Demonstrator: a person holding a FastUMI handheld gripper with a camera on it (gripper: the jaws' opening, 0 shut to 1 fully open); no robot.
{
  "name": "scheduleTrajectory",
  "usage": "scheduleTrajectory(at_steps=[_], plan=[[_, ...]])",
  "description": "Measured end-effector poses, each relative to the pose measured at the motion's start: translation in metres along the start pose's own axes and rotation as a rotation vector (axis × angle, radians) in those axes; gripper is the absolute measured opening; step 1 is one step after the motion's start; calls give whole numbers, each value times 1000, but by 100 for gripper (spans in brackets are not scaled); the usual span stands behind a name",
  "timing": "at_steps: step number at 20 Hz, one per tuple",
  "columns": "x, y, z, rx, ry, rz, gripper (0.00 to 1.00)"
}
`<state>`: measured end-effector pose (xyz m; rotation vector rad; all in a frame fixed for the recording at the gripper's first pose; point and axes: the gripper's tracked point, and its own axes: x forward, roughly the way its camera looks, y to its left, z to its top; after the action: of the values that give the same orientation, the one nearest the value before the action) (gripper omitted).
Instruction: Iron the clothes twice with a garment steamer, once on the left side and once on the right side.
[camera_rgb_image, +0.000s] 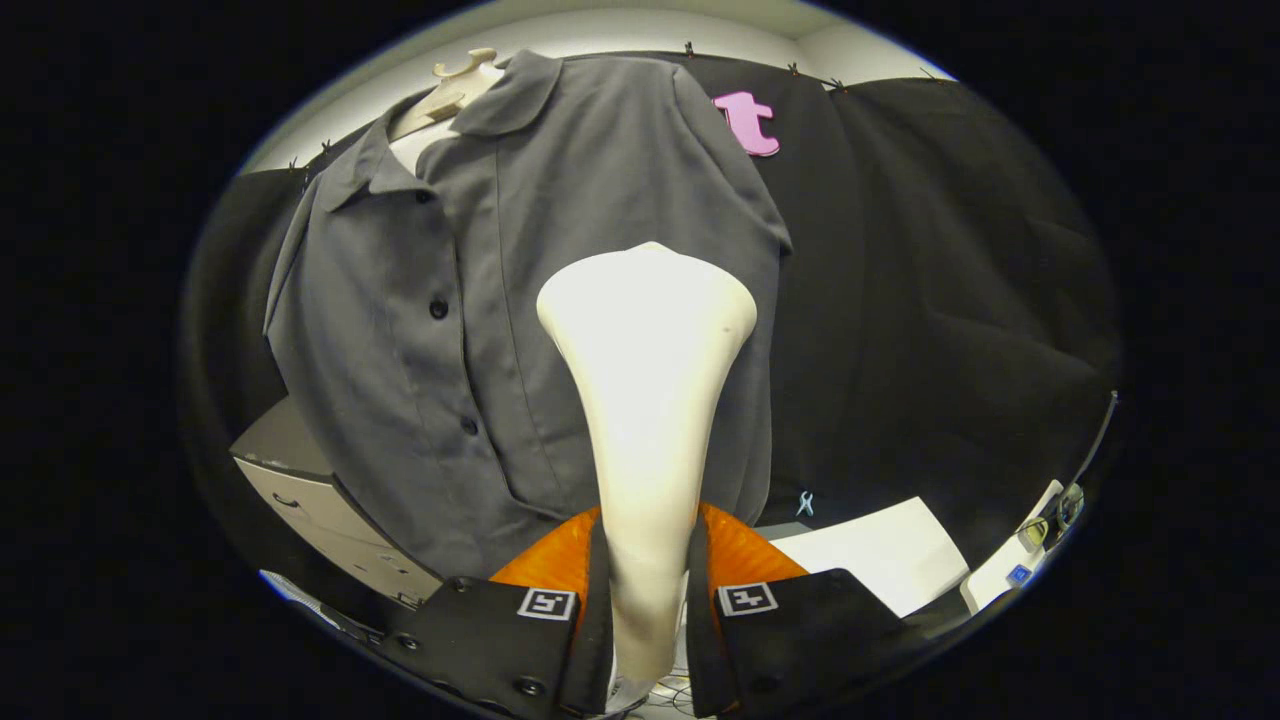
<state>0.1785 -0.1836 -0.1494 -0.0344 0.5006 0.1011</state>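
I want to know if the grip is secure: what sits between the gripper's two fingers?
The white steamer: in the gripper view its narrow handle is clamped between the fingers of the gripper, its wide head against the grey shirt.

Gripper cam sits low on the gripper (648, 600), looking fwd and tilted up along its two fingers (560, 620), which press on the steamer (645, 400) handle rising between them and blocking the view's centre. It faces the grey shirt (480, 330) on a mannequin (450, 95) at close range, the shirt front spanning most of the view up to the collar. Fisheye bends the scene, w/ the booth wall (950, 300) beyond and a cabinet (300, 490) off to the side.
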Motion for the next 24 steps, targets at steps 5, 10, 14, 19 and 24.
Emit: scheduleTrajectory(at_steps=[5, 10, 14, 19, 24], plan=[[-22, 11, 56, -14, -115, -11, 38], [-41, 19, 92, -28, -202, -26, 38], [-54, 27, 109, -25, -237, -24, 38], [-62, 31, 113, -29, -250, -28, 38], [-64, 33, 105, -17, -232, -26, 38]])
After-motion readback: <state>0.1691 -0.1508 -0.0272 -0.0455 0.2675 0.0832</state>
